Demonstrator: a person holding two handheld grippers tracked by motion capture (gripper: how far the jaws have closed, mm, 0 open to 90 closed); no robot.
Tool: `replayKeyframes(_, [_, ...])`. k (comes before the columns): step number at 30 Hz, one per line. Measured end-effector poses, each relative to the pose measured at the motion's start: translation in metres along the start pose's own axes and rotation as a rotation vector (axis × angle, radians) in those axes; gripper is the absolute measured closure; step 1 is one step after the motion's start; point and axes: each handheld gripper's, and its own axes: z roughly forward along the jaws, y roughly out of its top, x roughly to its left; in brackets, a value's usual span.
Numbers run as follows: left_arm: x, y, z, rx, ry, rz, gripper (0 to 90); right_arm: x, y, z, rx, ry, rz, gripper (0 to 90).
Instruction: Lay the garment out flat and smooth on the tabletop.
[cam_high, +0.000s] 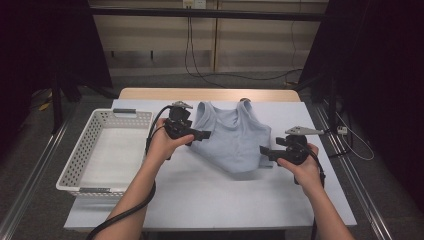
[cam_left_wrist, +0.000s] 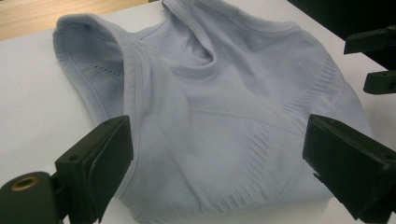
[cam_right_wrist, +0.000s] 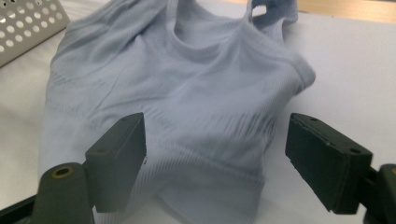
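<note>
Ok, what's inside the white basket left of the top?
The white basket shows a bare white floor with nothing lying in it. Its near wall hides a strip of that floor. The pale blue top lies outside it, on the table.

To my left a white perforated basket (cam_high: 85, 150) sits on the white table (cam_high: 210, 200); black cables (cam_high: 200, 75) trail across the floor beyond.

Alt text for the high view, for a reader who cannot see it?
A pale blue tank top lies on a white table, with the open left gripper and open right gripper at its sides, neither holding it. A white perforated basket sits left.
</note>
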Motion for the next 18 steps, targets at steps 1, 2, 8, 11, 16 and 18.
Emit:
replayKeyframes(1, [-0.001, -0.003, 0.001, 0.002, -0.001, 0.0, 8.6, 0.0, -0.004, 0.0, -0.002, 0.001, 0.0, 20.1])
replayKeyframes(2, [-0.002, -0.006, 0.002, 0.006, 0.003, 0.001, 8.4, 0.0, -0.007, 0.0, 0.001, 0.003, 0.004, 20.0])
replayKeyframes(8, [-0.006, -0.023, 0.009, 0.034, 0.01, 0.021, 8.3, 0.0, -0.023, 0.002, 0.009, 0.0, 0.003, 19.3])
replayKeyframes(11, [-0.004, -0.032, 0.01, 0.031, 0.012, 0.018, 8.3, 0.001, -0.027, 0.002, 0.023, -0.01, -0.02, 18.8])
replayKeyframes(16, [0.001, -0.042, 0.011, 0.039, 0.034, 0.003, 8.3, 0.0, -0.034, 0.001, 0.024, -0.009, -0.023, 18.9])
replayKeyframes(18, [0.001, -0.042, 0.009, 0.036, 0.03, 0.012, 8.3, 0.001, -0.036, 0.002, 0.035, -0.009, -0.033, 18.8])
